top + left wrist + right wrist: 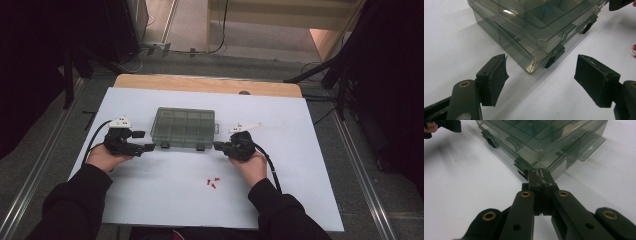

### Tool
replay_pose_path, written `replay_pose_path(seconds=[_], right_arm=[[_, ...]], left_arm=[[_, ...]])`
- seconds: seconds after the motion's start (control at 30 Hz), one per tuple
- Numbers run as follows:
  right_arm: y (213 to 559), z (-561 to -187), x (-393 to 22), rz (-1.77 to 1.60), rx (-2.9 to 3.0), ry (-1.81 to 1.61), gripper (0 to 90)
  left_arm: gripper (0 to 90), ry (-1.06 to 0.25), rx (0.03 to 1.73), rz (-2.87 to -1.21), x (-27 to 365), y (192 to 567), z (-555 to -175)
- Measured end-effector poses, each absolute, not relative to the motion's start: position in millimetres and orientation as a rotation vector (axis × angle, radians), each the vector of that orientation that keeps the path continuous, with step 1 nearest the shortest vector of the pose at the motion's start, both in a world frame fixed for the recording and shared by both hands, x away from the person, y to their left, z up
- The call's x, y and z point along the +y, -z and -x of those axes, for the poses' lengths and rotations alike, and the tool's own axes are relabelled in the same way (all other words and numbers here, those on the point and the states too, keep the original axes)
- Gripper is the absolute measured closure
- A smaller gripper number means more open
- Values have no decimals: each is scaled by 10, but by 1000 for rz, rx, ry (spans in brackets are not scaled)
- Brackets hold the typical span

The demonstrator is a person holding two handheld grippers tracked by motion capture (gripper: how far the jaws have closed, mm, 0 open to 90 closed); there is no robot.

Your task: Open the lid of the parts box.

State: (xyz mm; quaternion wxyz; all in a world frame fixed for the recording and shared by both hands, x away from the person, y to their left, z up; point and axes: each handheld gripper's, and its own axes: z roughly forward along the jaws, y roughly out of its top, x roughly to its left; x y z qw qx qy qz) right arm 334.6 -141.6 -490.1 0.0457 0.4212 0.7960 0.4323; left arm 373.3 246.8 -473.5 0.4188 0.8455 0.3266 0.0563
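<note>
A smoky clear compartment box (183,127) with its lid down lies on the white board (150,200). My left gripper (145,140) rests at the box's front left corner, open, with nothing between its jaws. In the left gripper view the box corner (536,22) and a black latch (554,58) lie just beyond the left gripper (541,67). My right gripper (217,145) is at the front right corner, shut, holding nothing. In the right gripper view the right gripper (540,173) has its tips at the box (544,137) beside a latch (522,166).
A few small red pieces (213,182) lie on the board toward its near edge, between my forearms. The wooden table edge (210,84) shows behind the board. Dark stands and cables flank the table on the floor.
</note>
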Motion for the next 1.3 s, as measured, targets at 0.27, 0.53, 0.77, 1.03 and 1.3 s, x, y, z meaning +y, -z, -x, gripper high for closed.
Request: replay_pose_path(seconds=[0.27,0.53,0.77,1.03,1.3], right_arm=[[4917,-3384,-1379,-1293,2437,-1323,900],[4867,-3406,-1345,-1284,2428,-1341,900],[4808,-3424,-1317,-1314,2435,-1350,900],[4745,-3464,-1295,-1291,2437,-1354,900],[4677,-3516,-1273,-1328,2445,-1360,900]], left_arm=[[287,-141,811,-2108,2475,4733,-3750],[287,-161,806,-2131,2453,4699,-3783],[323,-163,794,-2118,2455,4643,-3813],[322,-155,827,-2112,2486,4601,-3856],[322,-167,827,-2110,2487,4569,-3908]])
